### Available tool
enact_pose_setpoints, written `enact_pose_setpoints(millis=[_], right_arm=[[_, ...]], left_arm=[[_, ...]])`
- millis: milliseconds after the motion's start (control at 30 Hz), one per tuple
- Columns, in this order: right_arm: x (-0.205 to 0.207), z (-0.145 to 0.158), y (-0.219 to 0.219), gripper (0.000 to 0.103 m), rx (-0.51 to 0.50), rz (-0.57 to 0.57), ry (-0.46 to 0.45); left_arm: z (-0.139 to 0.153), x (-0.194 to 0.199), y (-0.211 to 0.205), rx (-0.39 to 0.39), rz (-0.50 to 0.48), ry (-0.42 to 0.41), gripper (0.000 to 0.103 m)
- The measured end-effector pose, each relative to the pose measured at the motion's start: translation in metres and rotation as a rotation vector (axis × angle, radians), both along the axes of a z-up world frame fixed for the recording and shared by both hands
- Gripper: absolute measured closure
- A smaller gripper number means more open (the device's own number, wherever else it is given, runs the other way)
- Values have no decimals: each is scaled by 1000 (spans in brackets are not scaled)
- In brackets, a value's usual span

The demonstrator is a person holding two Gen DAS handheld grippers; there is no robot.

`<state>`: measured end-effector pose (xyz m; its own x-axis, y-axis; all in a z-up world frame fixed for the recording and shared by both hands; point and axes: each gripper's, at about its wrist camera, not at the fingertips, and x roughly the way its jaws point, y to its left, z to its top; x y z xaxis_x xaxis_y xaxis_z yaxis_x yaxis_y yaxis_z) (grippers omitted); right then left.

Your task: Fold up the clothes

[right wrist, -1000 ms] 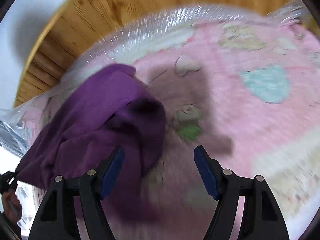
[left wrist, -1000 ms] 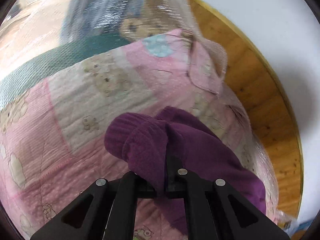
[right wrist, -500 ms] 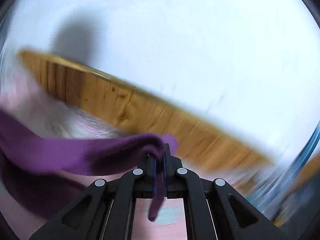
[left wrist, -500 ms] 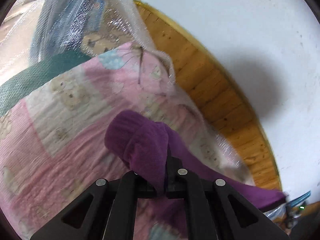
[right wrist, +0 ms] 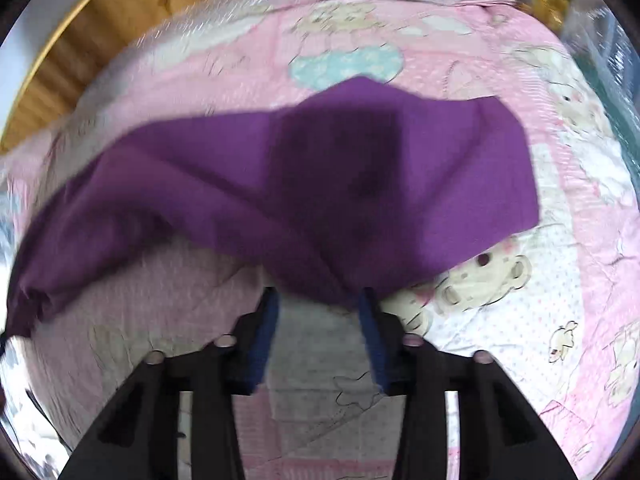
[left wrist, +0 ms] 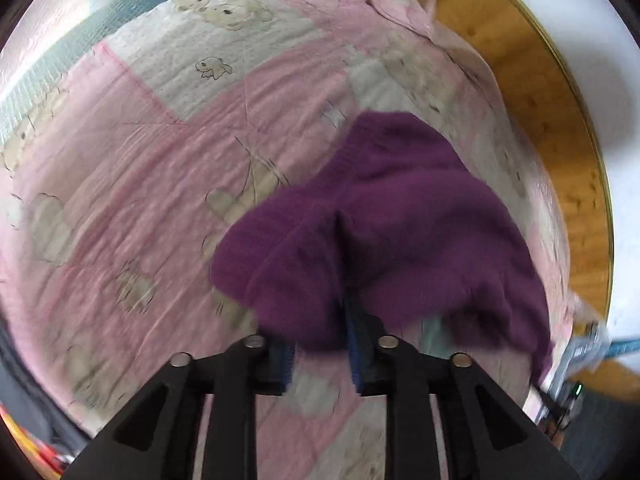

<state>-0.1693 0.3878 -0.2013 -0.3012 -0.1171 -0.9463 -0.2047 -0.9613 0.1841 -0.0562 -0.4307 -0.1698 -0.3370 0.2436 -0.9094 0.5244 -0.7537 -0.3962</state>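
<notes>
A dark purple knitted garment (left wrist: 404, 216) lies spread on a pink quilted bedspread printed with cream teddy bears and pale patches (left wrist: 132, 168). From your right wrist view, the same purple garment (right wrist: 312, 184) stretches in a wide band across the middle of the bedspread (right wrist: 540, 320), one end trailing down toward the lower left edge and the other ending in a squarer flap at the right.

Your left gripper (left wrist: 320, 348) has its jaws parted, with blue pads showing on the inner faces. A bunched fold of the purple fabric droops over the tips and into the gap between them; whether the fabric touches the pads is unclear because of blur.

Your right gripper (right wrist: 320, 332) also has its jaws spread apart, wider than the left, and its blue pads are bare. The lower edge of the garment sits just at the fingertips, and the bedspread shows through the gap between them.

A clear, shiny plastic covering (right wrist: 248, 4) wraps the far edge of the bedding. Beyond it runs a honey-coloured wooden panel (left wrist: 532, 92), and behind that a plain white wall (left wrist: 600, 60).
</notes>
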Motion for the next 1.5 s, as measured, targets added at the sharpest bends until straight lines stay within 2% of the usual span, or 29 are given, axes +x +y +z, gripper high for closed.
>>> enact_pose_setpoints(millis=[133,233,300,333,367,400,433,500,600,733,767,833,867,900,933,967,1000,1100,1200,1267,1333,1400,1433,1467,1500], right_arm=[[-15,-8,25,56,-77,-137,-10],[-20,-3,36,55,-88,-202,-4],[-23,-2,39,52,-61,-223,-11],[-26,-2,39,51,-42,-232,-17],[-27,-1,38,50,-24,-243,-23],[-27,0,37,48,-9,-254,-30],[-24,2,39,47,1,-268,-36],[-11,10,47,46,5,-309,-31],[-8,19,62,41,36,-366,11],[-29,15,83,31,105,-411,44],[-37,10,89,31,118,-414,42],[-50,-4,95,31,147,-398,17],[-55,-11,94,34,173,-377,0],[-60,-17,94,50,199,-356,-18],[-64,-16,91,83,217,-324,-16],[-67,-11,86,100,232,-288,-6],[-69,-2,82,99,246,-263,15],[-78,38,73,99,313,-214,105],[-98,87,77,99,350,-224,206],[-119,110,81,99,350,-231,252],[-143,121,82,99,363,-246,268],[-165,114,83,99,363,-265,239],[-175,106,83,96,361,-281,216],[-183,93,82,93,346,-284,183],[-192,80,79,80,323,-280,147]], left_arm=[[27,-3,13,22,-210,-12,76],[57,-9,4,52,-258,95,76],[79,-20,-6,111,-275,214,75],[85,-28,-10,112,-280,253,63],[80,-44,-14,71,-272,249,56],[75,-60,-19,29,-265,245,44],[70,-76,-23,-11,-256,240,43],[32,-115,-33,-64,-225,165,43],[-21,-160,-34,-105,-236,65,44],[-54,-182,-13,-153,-325,22,44],[-53,-182,-5,-197,-363,29,44],[-51,-182,7,-264,-417,31,74],[-47,-183,10,-245,-433,38,76],[-41,-183,13,-253,-445,49,77],[-32,-184,17,-282,-463,66,79],[-17,-187,16,-299,-457,99,79],[-3,-189,15,-315,-450,133,80],[59,-201,-7,-333,-351,283,80],[116,-219,-27,-341,-287,416,80],[137,-235,-33,-347,-268,462,80],[145,-258,-35,-368,-249,477,80],[144,-283,-36,-403,-227,468,80],[135,-298,-38,-420,-216,436,79],[121,-310,-38,-413,-226,395,79],[106,-322,-38,-406,-236,353,79]])
